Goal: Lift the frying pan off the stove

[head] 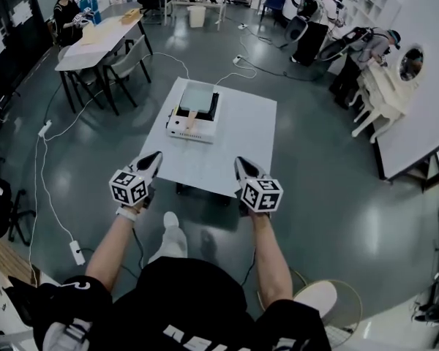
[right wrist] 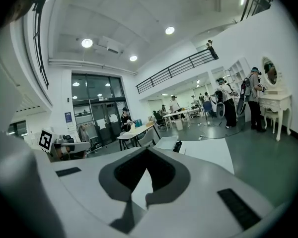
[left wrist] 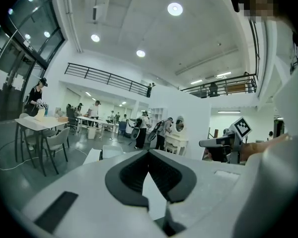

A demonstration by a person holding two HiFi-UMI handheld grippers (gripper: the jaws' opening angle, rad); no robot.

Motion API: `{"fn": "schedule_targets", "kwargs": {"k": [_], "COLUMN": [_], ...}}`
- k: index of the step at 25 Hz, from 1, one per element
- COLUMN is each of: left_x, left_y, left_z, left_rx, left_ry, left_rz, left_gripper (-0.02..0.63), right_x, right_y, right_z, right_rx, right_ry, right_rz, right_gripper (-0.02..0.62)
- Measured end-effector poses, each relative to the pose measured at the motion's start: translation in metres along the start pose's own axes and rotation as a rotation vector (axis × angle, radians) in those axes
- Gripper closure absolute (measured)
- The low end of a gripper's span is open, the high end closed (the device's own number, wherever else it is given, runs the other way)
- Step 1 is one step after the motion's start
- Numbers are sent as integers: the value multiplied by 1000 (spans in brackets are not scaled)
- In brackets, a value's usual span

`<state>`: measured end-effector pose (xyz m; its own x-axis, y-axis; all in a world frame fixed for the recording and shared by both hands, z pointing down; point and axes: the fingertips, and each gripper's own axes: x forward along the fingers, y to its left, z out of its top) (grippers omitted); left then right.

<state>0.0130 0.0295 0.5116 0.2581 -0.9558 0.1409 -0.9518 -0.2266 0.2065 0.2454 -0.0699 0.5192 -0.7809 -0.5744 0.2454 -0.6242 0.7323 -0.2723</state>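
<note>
A square grey frying pan (head: 197,97) with a light wooden handle (head: 192,118) sits on a white portable stove (head: 193,129), which stands at the far left part of a white table (head: 238,141). My left gripper (head: 155,157) and right gripper (head: 239,163) hover side by side over the table's near edge. Both are well short of the stove, shut and holding nothing. The left gripper view shows shut jaws (left wrist: 149,152) and the pan (left wrist: 111,151) far ahead. In the right gripper view the jaws (right wrist: 146,150) are also shut, with the stove (right wrist: 168,143) beyond them.
Grey floor surrounds the table, with white cables (head: 44,189) trailing at the left. A table with chairs (head: 102,42) stands at the back left, where a person (head: 66,9) sits. White furniture (head: 384,93) and another person (head: 366,50) are at the right.
</note>
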Motion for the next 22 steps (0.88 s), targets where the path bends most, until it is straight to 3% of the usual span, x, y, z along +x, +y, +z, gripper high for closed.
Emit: {"fn": "schedule_targets", "kwargs": {"k": [22], "left_x": [151], "left_y": [222], "left_z": [63], "left_rx": [-9], "left_ry": [41], "left_rz": [-107], "left_gripper": [607], "right_x": [250], "right_y": [-24], "right_z": [67], "right_rx": [39], "right_ry": [2], "right_rz": [-83], "right_gripper": [600]}}
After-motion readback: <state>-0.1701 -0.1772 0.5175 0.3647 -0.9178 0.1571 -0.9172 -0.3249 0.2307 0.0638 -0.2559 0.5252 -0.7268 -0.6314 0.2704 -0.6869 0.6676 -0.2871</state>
